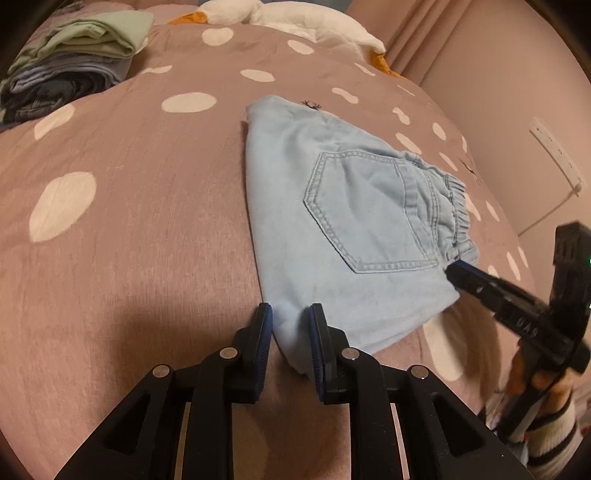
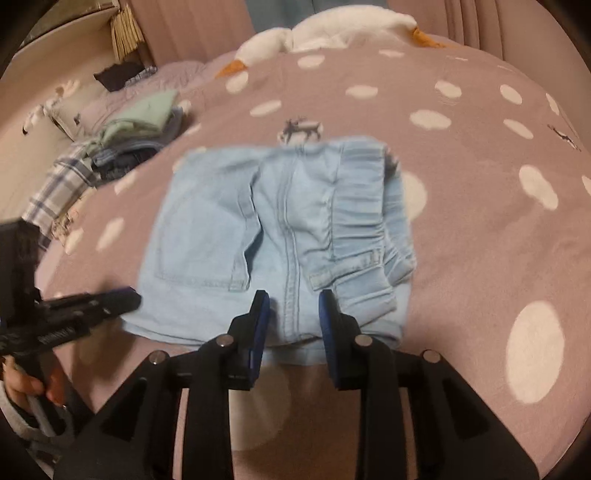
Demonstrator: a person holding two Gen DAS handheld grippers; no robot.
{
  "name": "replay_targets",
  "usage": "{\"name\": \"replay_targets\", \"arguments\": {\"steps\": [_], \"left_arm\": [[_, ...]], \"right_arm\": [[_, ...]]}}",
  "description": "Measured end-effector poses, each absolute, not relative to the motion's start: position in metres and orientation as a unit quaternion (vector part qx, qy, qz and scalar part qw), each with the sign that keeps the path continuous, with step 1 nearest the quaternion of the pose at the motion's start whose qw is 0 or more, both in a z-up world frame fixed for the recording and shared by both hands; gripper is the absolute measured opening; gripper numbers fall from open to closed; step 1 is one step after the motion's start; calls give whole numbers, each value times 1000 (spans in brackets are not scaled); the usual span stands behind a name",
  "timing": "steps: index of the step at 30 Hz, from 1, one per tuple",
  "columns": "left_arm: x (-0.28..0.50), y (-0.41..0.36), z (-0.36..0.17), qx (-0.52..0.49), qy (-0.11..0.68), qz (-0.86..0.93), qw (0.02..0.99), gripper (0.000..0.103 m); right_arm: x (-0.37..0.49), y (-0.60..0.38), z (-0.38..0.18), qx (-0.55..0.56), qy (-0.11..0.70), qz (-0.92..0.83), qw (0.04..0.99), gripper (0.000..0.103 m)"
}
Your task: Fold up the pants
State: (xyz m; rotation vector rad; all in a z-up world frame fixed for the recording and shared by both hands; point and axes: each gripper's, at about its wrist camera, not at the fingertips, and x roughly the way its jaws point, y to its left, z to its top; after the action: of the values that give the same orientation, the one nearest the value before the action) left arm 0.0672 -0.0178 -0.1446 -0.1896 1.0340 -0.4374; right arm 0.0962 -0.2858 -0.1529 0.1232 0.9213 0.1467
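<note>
- Light-blue denim pants (image 1: 343,221), folded compact with back pocket up, lay on a bed's pink white-dotted quilt (image 1: 129,221).
- Left tongs (image 1: 290,314) spread, straddling the near corner; right tongs (image 2: 293,301) spread at the waistband edge.
- Folded clothes stack (image 1: 70,62) well apart; white goose plush (image 2: 314,33) beyond, pink curtain (image 1: 417,29) behind.

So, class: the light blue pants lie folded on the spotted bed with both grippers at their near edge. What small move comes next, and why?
Probably close the left gripper and right gripper: both are open and straddle the near edge of the pants, so nothing is gripped yet.
</note>
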Motion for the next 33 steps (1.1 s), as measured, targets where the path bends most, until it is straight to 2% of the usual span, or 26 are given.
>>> {"name": "replay_targets", "arguments": {"steps": [2, 4, 5, 6, 8, 11, 13, 15, 17, 20, 31, 33], "left_arm": [[65, -20, -144, -89, 487, -203, 845, 17], [61, -15, -144, -101, 488, -208, 842, 21], [62, -9, -144, -122, 491, -211, 836, 28], [63, -1, -145, -146, 494, -211, 831, 39], [65, 14, -148, -197, 497, -215, 817, 45], [73, 25, -150, -233, 500, -212, 806, 45], [80, 29, -153, -259, 504, -218, 795, 47], [86, 30, -156, -282, 509, -230, 780, 56], [94, 28, -157, -298, 509, -239, 771, 57], [109, 20, -159, -296, 513, -246, 767, 57], [154, -29, -155, -226, 514, -284, 777, 57], [159, -40, -154, -207, 515, -283, 782, 57]], "right_arm": [[94, -286, -154, 57, 434, 71, 896, 28], [94, -287, -148, 60, 441, 75, 892, 28], [93, -291, -143, 72, 444, 81, 889, 29], [91, -295, -138, 89, 442, 87, 889, 31], [82, -312, -126, 147, 421, 104, 889, 45], [74, -342, -120, 219, 401, 92, 885, 57], [75, -365, -128, 260, 403, 68, 875, 59], [78, -383, -142, 314, 414, 62, 852, 65], [84, -398, -162, 369, 430, 64, 821, 73], [95, -400, -174, 393, 436, 78, 806, 71], [167, -358, -178, 328, 480, 149, 800, 72], [172, -355, -180, 320, 477, 151, 804, 67]]}}
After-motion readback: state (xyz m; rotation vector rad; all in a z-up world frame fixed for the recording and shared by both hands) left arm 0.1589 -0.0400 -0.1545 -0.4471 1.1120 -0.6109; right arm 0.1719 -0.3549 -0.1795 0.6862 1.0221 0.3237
